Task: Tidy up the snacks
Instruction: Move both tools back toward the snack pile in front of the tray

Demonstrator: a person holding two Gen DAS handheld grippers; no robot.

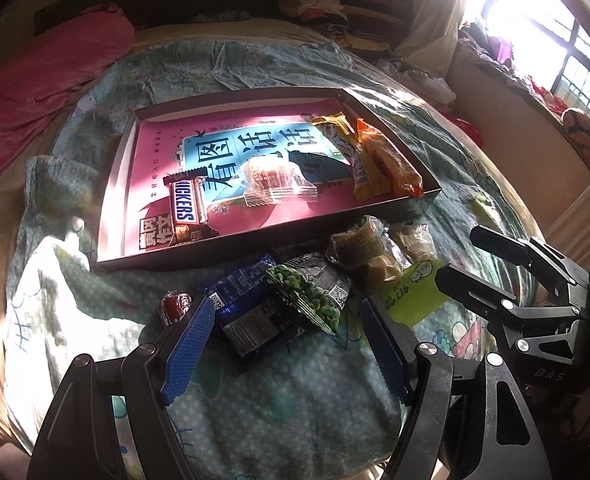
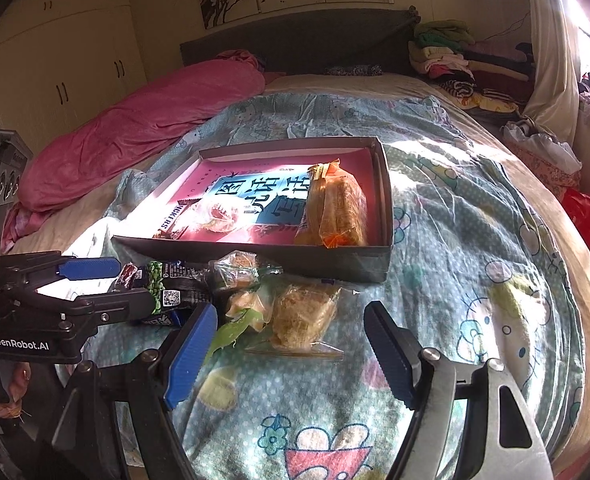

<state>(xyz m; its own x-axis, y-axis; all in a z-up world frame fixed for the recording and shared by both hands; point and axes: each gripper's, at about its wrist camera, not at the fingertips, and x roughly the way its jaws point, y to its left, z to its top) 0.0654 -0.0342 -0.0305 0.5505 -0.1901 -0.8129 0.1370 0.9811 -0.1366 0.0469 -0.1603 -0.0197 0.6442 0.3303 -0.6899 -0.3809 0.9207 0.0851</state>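
Both grippers hang open and empty over the bed: the left gripper (image 1: 287, 344) has its jaws spread either side of a dark blue packet (image 1: 247, 320), and the right gripper (image 2: 291, 354) spreads above a clear-wrapped pastry (image 2: 301, 318). The loose snacks lie crowded just this side of the box — the green pea packet (image 1: 315, 296) overlaps the blue one, and a small red candy (image 1: 173, 307) sits touching the left finger. Closing here could catch two wrappers at once or flick the candy away, and the soft quilt (image 2: 455, 240) gives under pressure, so a pinch may gather cloth as well. The two grippers are near each other and could knock together. Farther off, the shallow box (image 1: 111, 184) already holds a Snickers bar (image 1: 187, 210) and orange packets (image 1: 391, 168) — its low near wall could snag a carried packet.
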